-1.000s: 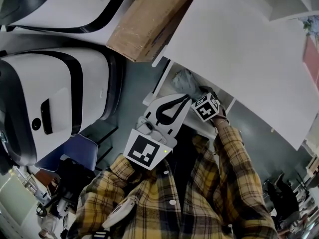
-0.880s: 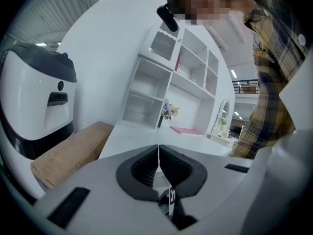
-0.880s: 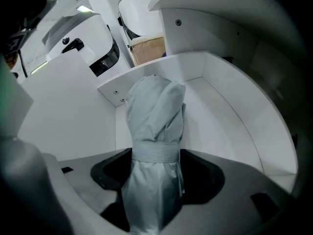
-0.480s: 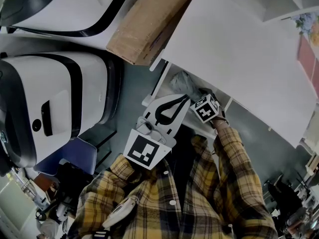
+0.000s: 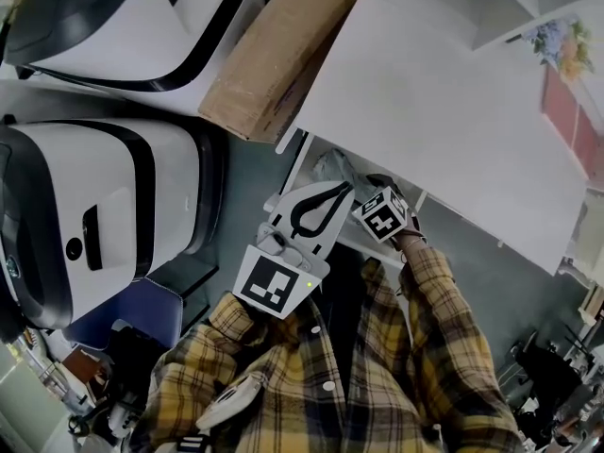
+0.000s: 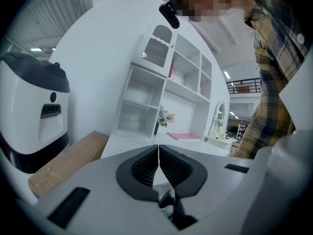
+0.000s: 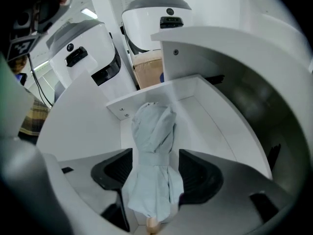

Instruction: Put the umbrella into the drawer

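The left gripper (image 6: 158, 153) holds nothing, its jaws pressed together. A cardboard box (image 6: 63, 163) lies ahead of it to its left, next to a white-and-black machine (image 6: 34, 111). To the right, the right gripper (image 7: 155, 177) sits at the open white drawer (image 7: 220, 121), its jaws clamped on a folded pale grey umbrella (image 7: 152, 146) just below its strap. The umbrella's long axis runs straight out along the jaws: its tan knob end (image 7: 151, 225) is nearest the camera, and its bunched fabric end points forward at the drawer's far wall, inside the drawer and over its floor.
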Demonstrator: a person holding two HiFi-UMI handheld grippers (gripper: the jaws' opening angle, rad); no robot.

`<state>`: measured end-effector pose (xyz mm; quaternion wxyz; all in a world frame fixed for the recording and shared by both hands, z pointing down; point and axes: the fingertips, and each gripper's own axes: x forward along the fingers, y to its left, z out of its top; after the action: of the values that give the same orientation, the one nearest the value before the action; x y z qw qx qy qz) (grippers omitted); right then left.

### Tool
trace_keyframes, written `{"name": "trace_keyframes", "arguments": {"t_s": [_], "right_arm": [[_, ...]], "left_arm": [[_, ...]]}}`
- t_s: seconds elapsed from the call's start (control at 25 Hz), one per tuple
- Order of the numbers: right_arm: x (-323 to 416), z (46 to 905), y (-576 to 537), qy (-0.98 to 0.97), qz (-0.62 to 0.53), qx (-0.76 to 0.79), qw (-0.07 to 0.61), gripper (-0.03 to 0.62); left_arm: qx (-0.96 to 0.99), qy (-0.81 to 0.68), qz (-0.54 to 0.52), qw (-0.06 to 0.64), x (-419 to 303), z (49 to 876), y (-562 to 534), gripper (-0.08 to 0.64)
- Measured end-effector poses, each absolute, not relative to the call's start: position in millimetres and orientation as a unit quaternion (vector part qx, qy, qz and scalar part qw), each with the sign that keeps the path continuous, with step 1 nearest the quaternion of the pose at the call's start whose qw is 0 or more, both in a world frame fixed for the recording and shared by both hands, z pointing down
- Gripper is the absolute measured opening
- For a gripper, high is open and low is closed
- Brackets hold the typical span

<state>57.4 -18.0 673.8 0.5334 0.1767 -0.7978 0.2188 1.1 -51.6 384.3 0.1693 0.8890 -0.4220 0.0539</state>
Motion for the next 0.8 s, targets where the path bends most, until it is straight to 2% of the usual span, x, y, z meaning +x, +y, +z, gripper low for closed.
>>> {"name": "trace_keyframes", "arguments": {"t_s": [0.4, 0.8], "right_arm": [[42, 610, -22, -0.831, 0.203, 0.185, 0.485, 0.286], [40, 501, -43, -0.874, 0.178, 0.251, 0.376, 0.248]], "left_arm": [[0.903, -0.404, 0.049, 0.141, 9, 360, -54, 0.025], [0.924, -0.364, 0.042, 0.111, 32, 331, -56, 0.025]]}}
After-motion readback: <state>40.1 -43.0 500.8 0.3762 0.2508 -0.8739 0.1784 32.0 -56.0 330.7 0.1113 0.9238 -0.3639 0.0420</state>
